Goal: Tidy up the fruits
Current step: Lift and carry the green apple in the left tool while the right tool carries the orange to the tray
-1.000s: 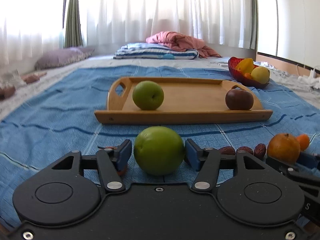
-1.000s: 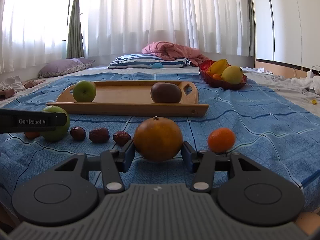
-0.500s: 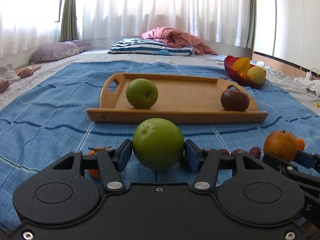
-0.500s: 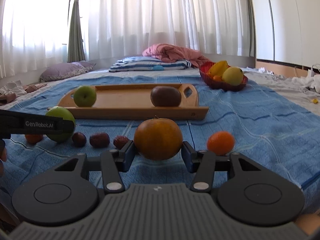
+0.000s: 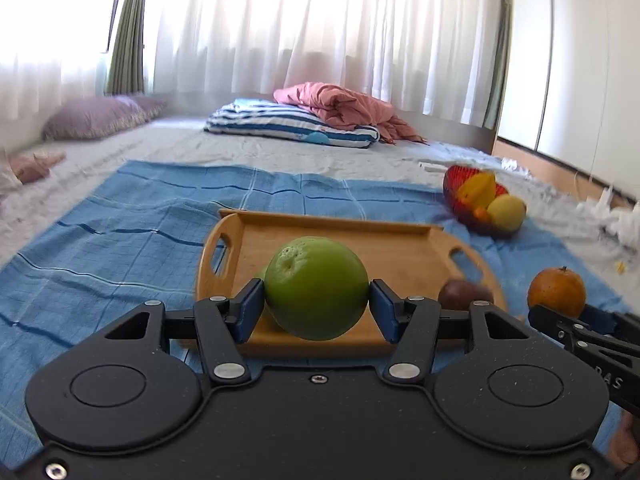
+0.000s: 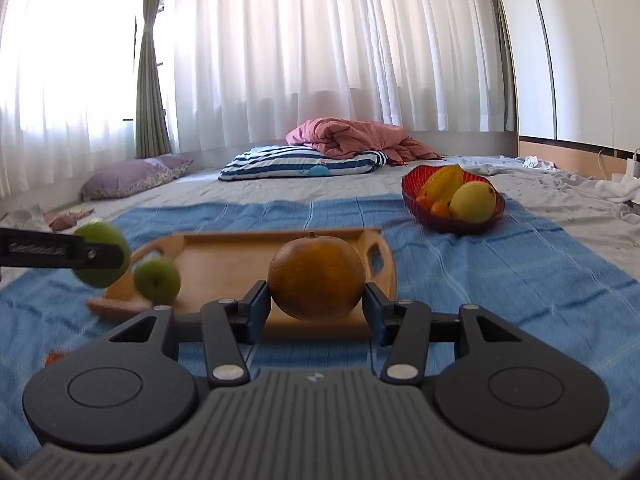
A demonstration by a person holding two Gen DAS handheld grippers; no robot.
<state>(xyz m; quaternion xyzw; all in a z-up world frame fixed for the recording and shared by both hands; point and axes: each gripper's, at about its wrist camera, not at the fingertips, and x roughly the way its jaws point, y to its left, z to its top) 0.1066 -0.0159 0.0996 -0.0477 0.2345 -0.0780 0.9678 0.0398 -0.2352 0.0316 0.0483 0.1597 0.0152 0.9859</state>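
A purple pillow (image 6: pixel 132 178) lies at the far left by the white curtains (image 6: pixel 320 60). Next comes the left gripper (image 5: pixel 316 308), its blue pads clenched on a large green fruit (image 5: pixel 316 288) and holding it in the air above the near edge of the wooden tray (image 5: pixel 400 252). In the right wrist view that same green fruit shows blurred at the left edge, beside a smaller green apple (image 6: pixel 157 280) that rests on the tray's left end. The tray sits on the blue cloth (image 6: pixel 500 272), and behind it lie a striped blanket (image 6: pixel 304 164) and a crumpled pink cover (image 6: pixel 352 136). A dark brown fruit (image 5: pixel 460 294) rests on the tray's right end, partly hidden behind the left gripper's finger. Further right, the right gripper (image 6: pixel 316 312) grips a large orange (image 6: pixel 316 278) between its pads, lifted clear of the cloth in front of the tray's right handle. A red bowl (image 6: pixel 412 196) stands on the cloth beyond the tray to the right, holding a yellow fruit, a yellow star-shaped one and small orange ones. White cupboard doors (image 6: pixel 580 40) close the far right.
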